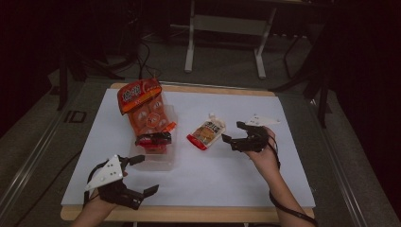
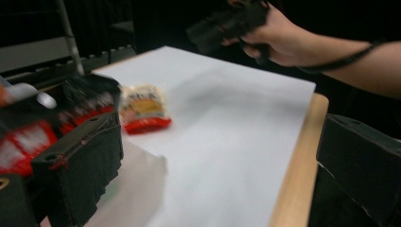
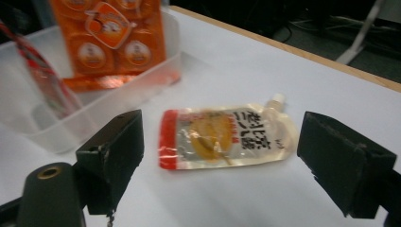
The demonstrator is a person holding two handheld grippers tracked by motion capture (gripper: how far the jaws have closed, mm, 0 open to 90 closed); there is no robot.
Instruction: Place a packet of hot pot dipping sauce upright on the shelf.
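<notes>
The right gripper [image 3: 222, 156] is held with jaws spread wide, nothing clamped; the spouted pouch [image 3: 227, 137] lies flat on the white sheet just beyond and between them. The left gripper [image 1: 142, 175] is likewise held wide and empty. Beyond its jaws, a clear plastic tray [image 1: 158, 161] contains an upright orange snack bag [image 1: 144, 111] and a red packet [image 1: 153, 140].

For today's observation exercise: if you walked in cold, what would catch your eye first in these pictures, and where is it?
The tall orange snack bag stands out first, propped in a clear tray left of centre on the white sheet. Next is the spouted pouch lying flat mid-table, framed between the open jaws of the right gripper, not yet touched. The left gripper hangs open at the near edge beside the tray.
</notes>
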